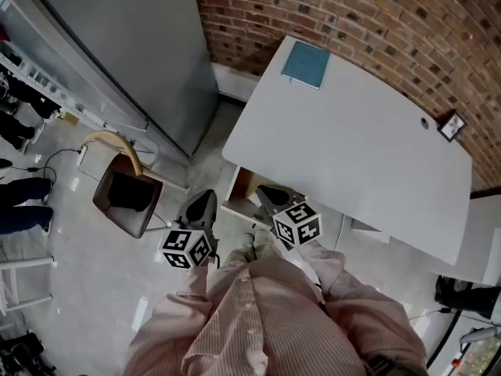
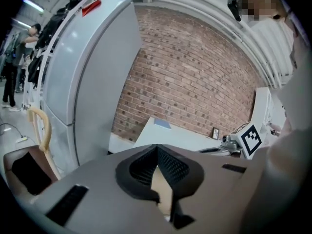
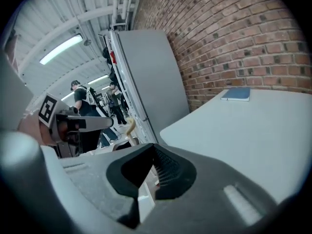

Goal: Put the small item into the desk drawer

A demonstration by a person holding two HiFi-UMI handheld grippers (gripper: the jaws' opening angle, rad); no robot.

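At the far left of the head view, a brown chair (image 1: 125,198) with a curved tan back is standing on the pale floor (image 1: 78,288), beside a tall grey partition (image 1: 133,45).

Just right of the chair, the person is holding the left gripper (image 2: 157,149) out in front of a striped shirt (image 1: 258,319), with its marker cube (image 1: 188,247) facing up. In the left gripper view its dark ribbed pads are pressing together at the tips, with only each other between them.

Next comes the drawer (image 1: 241,186), which is sticking out from under the near-left corner of the desk (image 1: 352,147) with its brown inside showing. The small item is not showing clearly in any view, so I cannot tell whether it is lying in the drawer.

The right gripper (image 3: 154,150) is hovering just beside the drawer, near the edge of the desk. Its jaws are also sitting together, pad against pad. Both grippers are pointing towards the desk and slightly down.

Further right, the white desktop is carrying a blue notebook (image 1: 305,63) at its far-left corner. A small framed picture (image 1: 452,126) is standing at its far-right edge, against the brick wall (image 1: 352,10).
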